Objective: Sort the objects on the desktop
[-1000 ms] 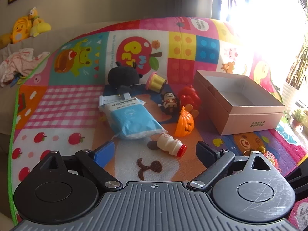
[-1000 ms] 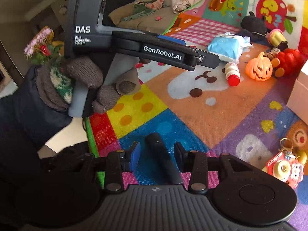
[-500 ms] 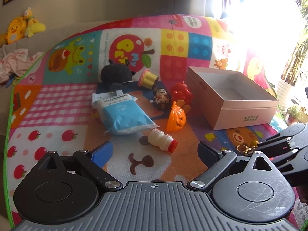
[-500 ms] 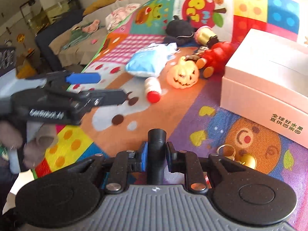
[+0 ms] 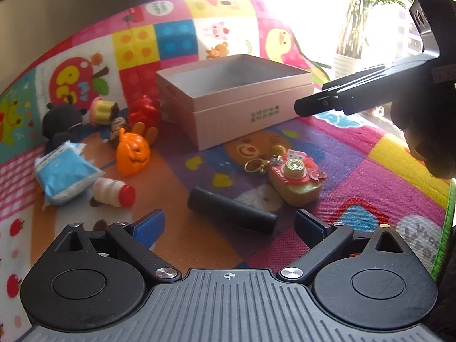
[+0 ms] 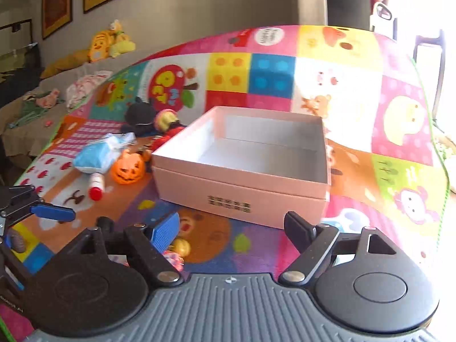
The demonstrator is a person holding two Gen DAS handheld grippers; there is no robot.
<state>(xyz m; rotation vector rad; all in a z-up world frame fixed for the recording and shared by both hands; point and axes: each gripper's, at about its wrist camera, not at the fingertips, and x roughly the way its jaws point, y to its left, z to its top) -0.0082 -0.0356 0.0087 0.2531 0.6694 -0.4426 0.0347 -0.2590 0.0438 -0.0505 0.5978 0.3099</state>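
Observation:
A black cylinder lies on the play mat just ahead of my left gripper, which is open and holds nothing. Right of it sits a toy camera keychain. The open pink box stands behind; it is empty. My right gripper faces the box's front wall, its jaws opening with nothing between them. In the left wrist view the right gripper hangs at the upper right, near the box's corner.
Left of the box lie an orange pumpkin, a small bottle with a red cap, a blue packet, a red toy, a black plush and a yellow cup toy. The mat's green edge runs at right.
The right gripper, shut on the black cylinder half a second ago, has let it go and swung toward the box. The left gripper has swung right, over the cylinder.

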